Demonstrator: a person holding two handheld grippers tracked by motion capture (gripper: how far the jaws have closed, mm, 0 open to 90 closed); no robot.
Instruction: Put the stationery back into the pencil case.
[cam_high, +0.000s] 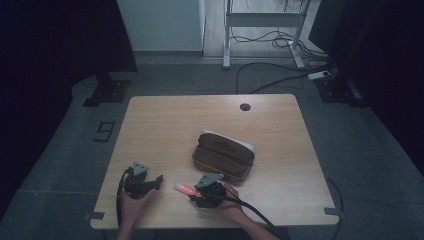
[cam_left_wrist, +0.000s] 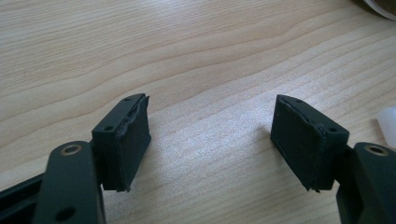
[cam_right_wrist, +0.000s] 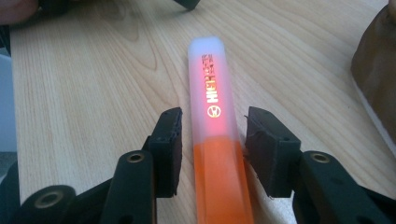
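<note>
Orange highlighter (cam_right_wrist: 215, 140) lies flat on bench (cam_right_wrist: 84, 93) between my right gripper (cam_right_wrist: 212, 140) jaws, long axis running straight ahead, cap end away; jaws spread, small gap each side, not yet pinching; left gripper (cam_left_wrist: 210, 140) jaws spread, empty, farther off
</note>
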